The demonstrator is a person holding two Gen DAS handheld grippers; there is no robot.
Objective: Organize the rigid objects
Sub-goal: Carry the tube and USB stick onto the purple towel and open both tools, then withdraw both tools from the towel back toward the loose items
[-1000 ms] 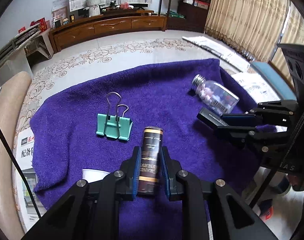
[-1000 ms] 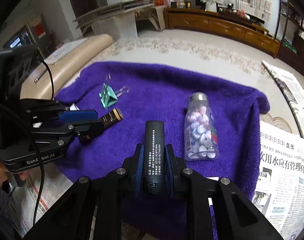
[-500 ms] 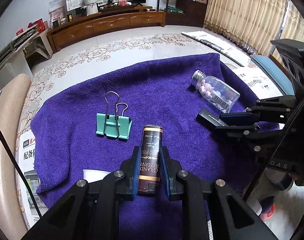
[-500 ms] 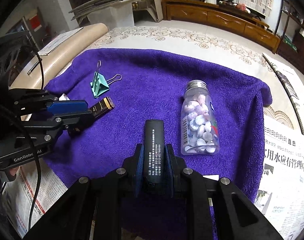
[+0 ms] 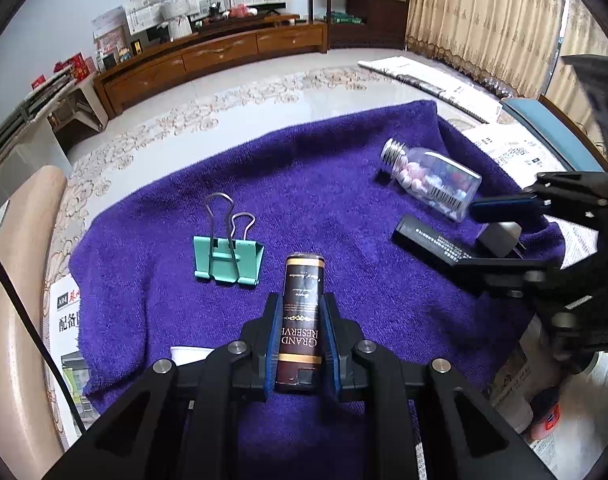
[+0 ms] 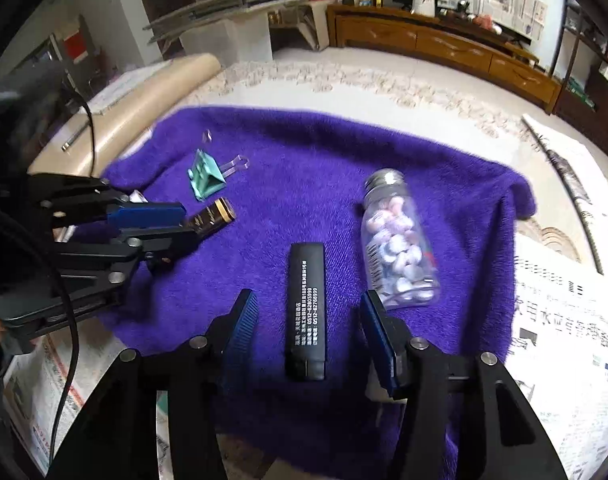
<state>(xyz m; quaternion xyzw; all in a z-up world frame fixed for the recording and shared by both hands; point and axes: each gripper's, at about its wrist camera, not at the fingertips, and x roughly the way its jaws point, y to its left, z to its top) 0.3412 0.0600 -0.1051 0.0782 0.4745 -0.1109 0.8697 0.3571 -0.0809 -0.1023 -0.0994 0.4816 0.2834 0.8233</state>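
Note:
My left gripper (image 5: 301, 312) is shut on a brown tube (image 5: 302, 316) with gold lettering, low over the purple towel (image 5: 323, 184); the same tube (image 6: 212, 216) pokes out of it in the right wrist view. A black bar (image 6: 307, 304) with white print lies on the towel between the spread fingers of my right gripper (image 6: 308, 312), whose jaws are opening and whose pads stand clear of it. That black bar (image 5: 431, 244) also shows at the right in the left wrist view. A clear pill bottle (image 6: 397, 248) lies just right of it. A teal binder clip (image 5: 227, 258) rests left of the tube.
Newspaper sheets (image 6: 563, 320) lie around the towel on the floor. A beige rolled mat (image 5: 12, 300) runs along the left side. A low wooden cabinet (image 5: 216, 56) stands against the far wall, curtains (image 5: 475, 16) at the right.
My right gripper has let go of the black bar, its fingers now spread wide on either side of it. My left gripper still clamps the brown tube in about the same spot.

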